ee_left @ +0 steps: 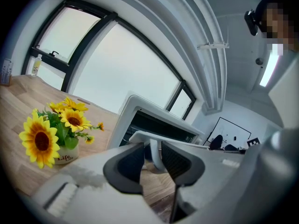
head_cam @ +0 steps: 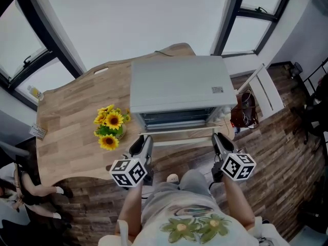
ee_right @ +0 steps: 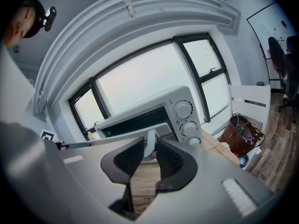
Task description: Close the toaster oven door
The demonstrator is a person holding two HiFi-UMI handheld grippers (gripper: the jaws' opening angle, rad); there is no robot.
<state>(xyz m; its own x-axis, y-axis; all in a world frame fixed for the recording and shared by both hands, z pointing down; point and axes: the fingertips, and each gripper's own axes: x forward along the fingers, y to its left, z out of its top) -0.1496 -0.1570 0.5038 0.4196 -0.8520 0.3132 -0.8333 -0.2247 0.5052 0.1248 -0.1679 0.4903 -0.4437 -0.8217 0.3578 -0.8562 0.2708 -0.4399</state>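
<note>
The silver toaster oven (head_cam: 179, 83) stands on the wooden table (head_cam: 66, 117), its glass door (head_cam: 179, 134) dropped open toward me. A white handle bar (head_cam: 179, 143) runs along the door's front edge. My left gripper (head_cam: 145, 140) is shut on the handle's left post (ee_left: 154, 149), which sits between the dark pads (ee_left: 130, 164). My right gripper (head_cam: 218, 137) is shut on the right post (ee_right: 149, 143) in the same way. The right gripper view shows the oven's three knobs (ee_right: 183, 110) and the dark cavity behind the door.
A pot of sunflowers (head_cam: 110, 127) stands on the table left of the oven, near my left gripper. A white chair (head_cam: 266, 88) and a brown bag (head_cam: 245, 111) sit on the floor at the right. Windows run behind the table.
</note>
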